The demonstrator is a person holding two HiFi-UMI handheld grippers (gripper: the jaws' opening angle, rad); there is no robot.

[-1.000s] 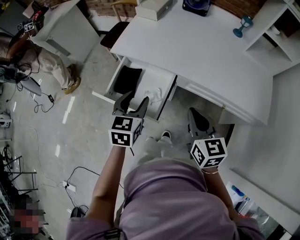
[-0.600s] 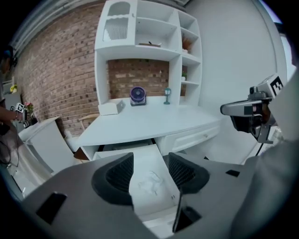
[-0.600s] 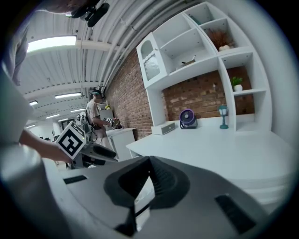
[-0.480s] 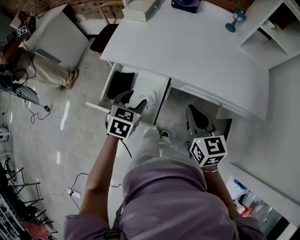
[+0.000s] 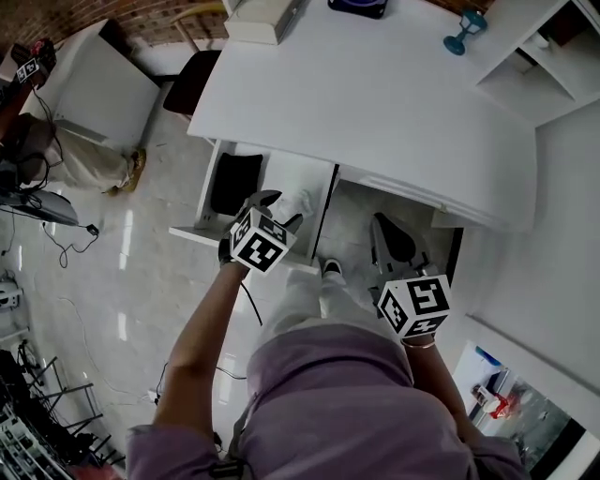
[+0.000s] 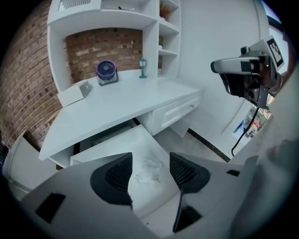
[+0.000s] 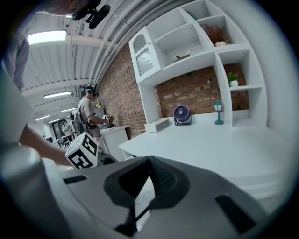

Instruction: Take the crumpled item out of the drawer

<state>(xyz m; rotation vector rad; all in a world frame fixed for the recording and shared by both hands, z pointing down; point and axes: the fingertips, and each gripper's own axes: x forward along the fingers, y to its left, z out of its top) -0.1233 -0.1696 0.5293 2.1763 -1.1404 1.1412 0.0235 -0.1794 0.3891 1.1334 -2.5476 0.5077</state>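
A white drawer [image 5: 194, 232] stands pulled out under the left end of the desk. In its right half lies the crumpled white item [image 5: 294, 201], a small wad of paper [image 6: 148, 169]. My left gripper [image 5: 279, 209] points steeply down over the drawer. Its jaws have just been opening; the wad shows in the gap [image 6: 150, 161] on the drawer floor below, untouched. My right gripper [image 5: 382, 227] hangs to the right, outside the drawer, in front of the desk's knee space. Its tips [image 7: 149, 161] meet with nothing between them.
The drawer's left half holds a black object [image 5: 234, 181]. On the white desk [image 5: 375, 103] stand a purple fan [image 6: 106, 72], a small blue lamp [image 5: 465, 30] and a white box [image 5: 261, 19]. White shelves [image 5: 553, 56] rise at the right. Another person [image 5: 42, 141] and floor cables [image 5: 80, 211] are at the left.
The left gripper has dropped and rolled, moving from the drawer's front edge to over the crumpled item. The right gripper has shifted only slightly.
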